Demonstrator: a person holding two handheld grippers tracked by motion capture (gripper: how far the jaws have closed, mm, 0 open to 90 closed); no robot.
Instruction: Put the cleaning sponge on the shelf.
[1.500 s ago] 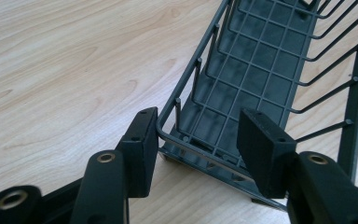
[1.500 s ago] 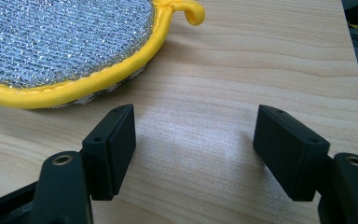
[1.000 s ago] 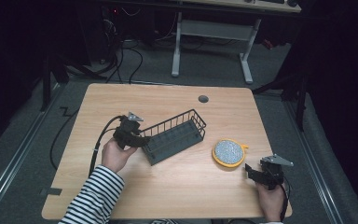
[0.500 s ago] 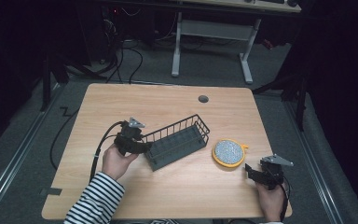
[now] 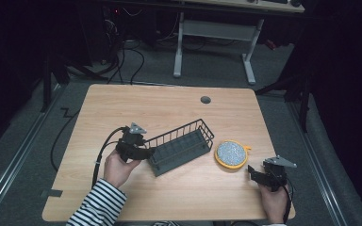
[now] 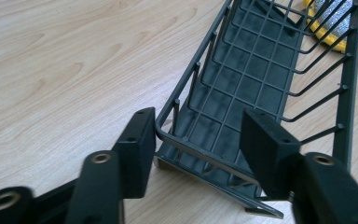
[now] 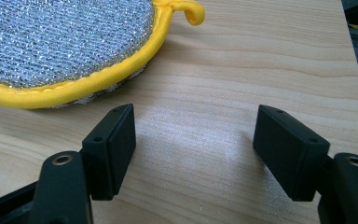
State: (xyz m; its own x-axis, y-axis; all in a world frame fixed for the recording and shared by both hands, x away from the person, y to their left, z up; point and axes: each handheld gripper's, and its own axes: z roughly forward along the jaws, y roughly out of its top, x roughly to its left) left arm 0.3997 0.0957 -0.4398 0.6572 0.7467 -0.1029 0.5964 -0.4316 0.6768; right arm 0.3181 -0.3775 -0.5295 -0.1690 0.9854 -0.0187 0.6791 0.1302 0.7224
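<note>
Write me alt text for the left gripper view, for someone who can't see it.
Two black jaws of the left gripper stand apart around the near end rim of a dark grey wire basket on a light wooden table; they have just been opening, and the pads no longer clamp the rim. Beyond the basket's far end lies a round silver scouring pad with a yellow border.

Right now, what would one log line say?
left gripper: jaws just opening, astride basket end rim | right gripper: open, empty, near scourer
</note>
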